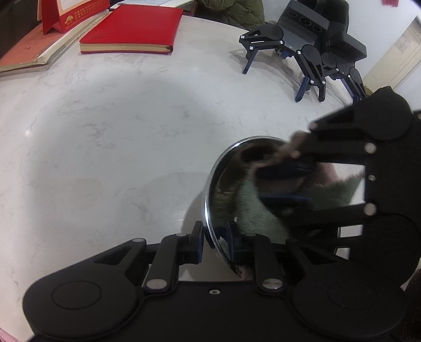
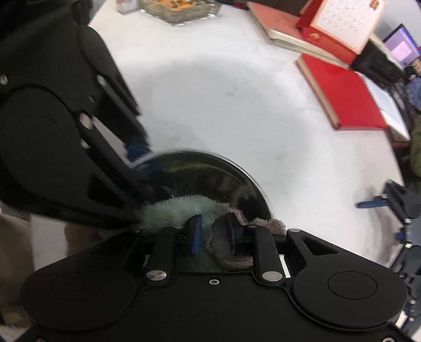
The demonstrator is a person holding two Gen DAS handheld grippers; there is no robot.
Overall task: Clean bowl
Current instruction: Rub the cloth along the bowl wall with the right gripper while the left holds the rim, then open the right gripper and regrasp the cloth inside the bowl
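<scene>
The wiping step is under way and not finished: the left gripper (image 1: pixel 215 242) is pinching the rim of the steel bowl (image 1: pixel 223 189) on the white table (image 1: pixel 105 144), while the right gripper (image 2: pixel 214 231) is clamping the fuzzy cloth (image 2: pixel 173 210) inside the bowl.

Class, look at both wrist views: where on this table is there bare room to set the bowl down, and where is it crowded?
Free: the wide bare stretch of white table bordered by the red notebook, the steel bowl and the spare black grippers. Crowded: the far edge with the books, desk calendar and glass dish, and at the bowl, where both grippers and the cloth meet.
</scene>
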